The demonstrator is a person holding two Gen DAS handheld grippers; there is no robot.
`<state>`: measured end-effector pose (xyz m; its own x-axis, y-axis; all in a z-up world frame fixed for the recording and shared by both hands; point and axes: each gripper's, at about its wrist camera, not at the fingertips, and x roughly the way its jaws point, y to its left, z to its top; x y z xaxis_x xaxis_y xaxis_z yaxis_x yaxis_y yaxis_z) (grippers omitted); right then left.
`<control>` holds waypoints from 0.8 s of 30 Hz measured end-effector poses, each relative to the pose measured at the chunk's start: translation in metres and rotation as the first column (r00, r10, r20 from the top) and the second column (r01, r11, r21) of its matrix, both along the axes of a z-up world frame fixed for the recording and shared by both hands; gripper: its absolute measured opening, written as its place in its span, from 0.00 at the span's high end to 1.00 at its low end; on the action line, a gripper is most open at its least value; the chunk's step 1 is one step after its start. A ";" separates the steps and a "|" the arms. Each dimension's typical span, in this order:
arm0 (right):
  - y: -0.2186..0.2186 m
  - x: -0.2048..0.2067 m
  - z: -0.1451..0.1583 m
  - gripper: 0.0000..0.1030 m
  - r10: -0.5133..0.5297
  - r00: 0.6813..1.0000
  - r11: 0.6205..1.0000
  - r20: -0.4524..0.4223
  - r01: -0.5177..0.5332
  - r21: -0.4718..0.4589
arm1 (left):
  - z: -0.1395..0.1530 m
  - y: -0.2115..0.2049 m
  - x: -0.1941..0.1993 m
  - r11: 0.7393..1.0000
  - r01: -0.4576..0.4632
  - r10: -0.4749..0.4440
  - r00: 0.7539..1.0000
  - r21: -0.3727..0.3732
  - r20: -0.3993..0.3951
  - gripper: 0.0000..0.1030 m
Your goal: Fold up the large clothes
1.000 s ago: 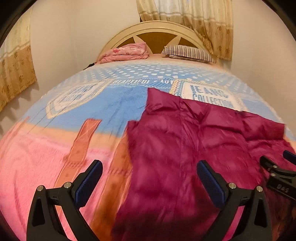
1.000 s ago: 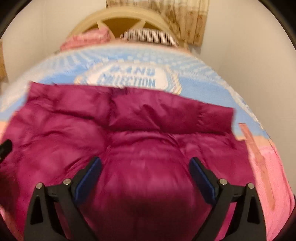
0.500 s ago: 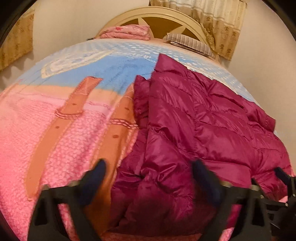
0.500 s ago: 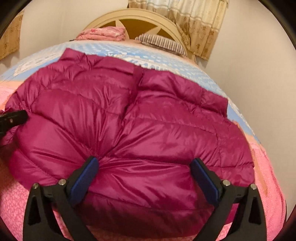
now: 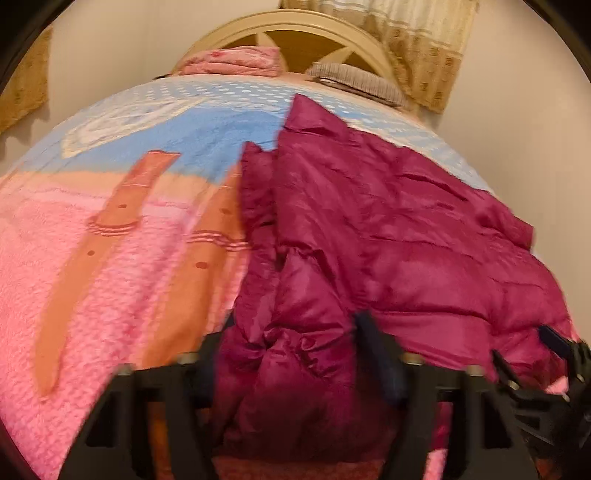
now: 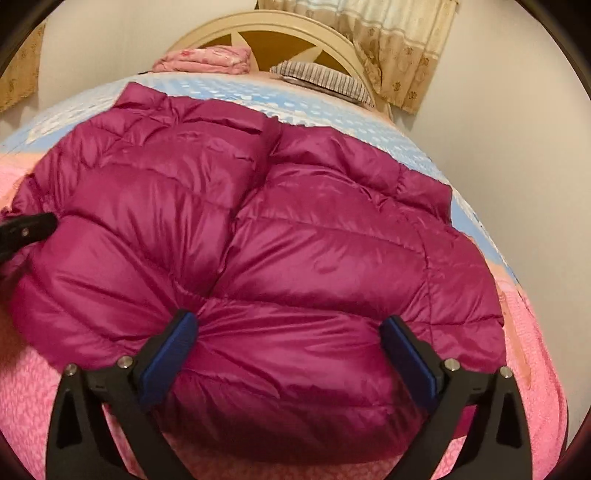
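Both hand-held grippers are low over the near edge of a dark pink padded jacket (image 6: 280, 236) that lies spread on the bed (image 5: 110, 258).

On the left hand-held gripper (image 5: 291, 354) the jaws are closing, and a bunched fold of the jacket's left edge stands between them. This view is blurred, so I cannot say for sure that the pads already press the cloth; they seem right at it.

On the right hand-held gripper (image 6: 286, 354) the jaws stand wide apart. The puffy hem of the jacket bulges up between the two blue pads (image 6: 168, 350), and the cloth touches them on both sides, but it is not pinched; the grip looks released.

From the right wrist view, the tip of the left hand-held gripper shows at the far left, against the jacket's side. From the left wrist view, the right hand-held gripper shows at the lower right edge.

The jacket lies on the near part of the bed, more to its right side. A blanket (image 5: 92, 280) in pink, orange and light blue covers the bed. At the far end there are a folded pink cloth (image 6: 207, 61), a striped pillow (image 6: 321, 77) and a rounded cream headboard (image 6: 295, 27). Beige patterned curtains (image 6: 399, 48) hang beside pale walls.
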<state>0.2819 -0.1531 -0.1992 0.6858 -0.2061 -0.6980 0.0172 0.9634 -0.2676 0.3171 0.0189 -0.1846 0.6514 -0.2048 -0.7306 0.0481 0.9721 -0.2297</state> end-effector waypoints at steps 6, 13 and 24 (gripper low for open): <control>0.000 0.002 -0.003 0.00 -0.004 1.000 1.000 -0.003 0.004 -0.017 | 0.005 -0.007 -0.008 0.999 0.028 -0.028 0.999 -0.022 0.028 0.87; 0.019 -0.006 0.001 0.01 -0.017 1.000 0.999 -0.001 0.017 -0.051 | 0.035 0.004 -0.041 1.000 0.009 -0.010 0.993 0.014 0.116 0.93; 0.132 -0.044 0.002 0.01 0.214 0.977 0.977 -0.023 -0.214 -0.003 | 0.069 0.111 -0.122 0.988 -0.156 0.153 0.977 0.014 0.150 0.93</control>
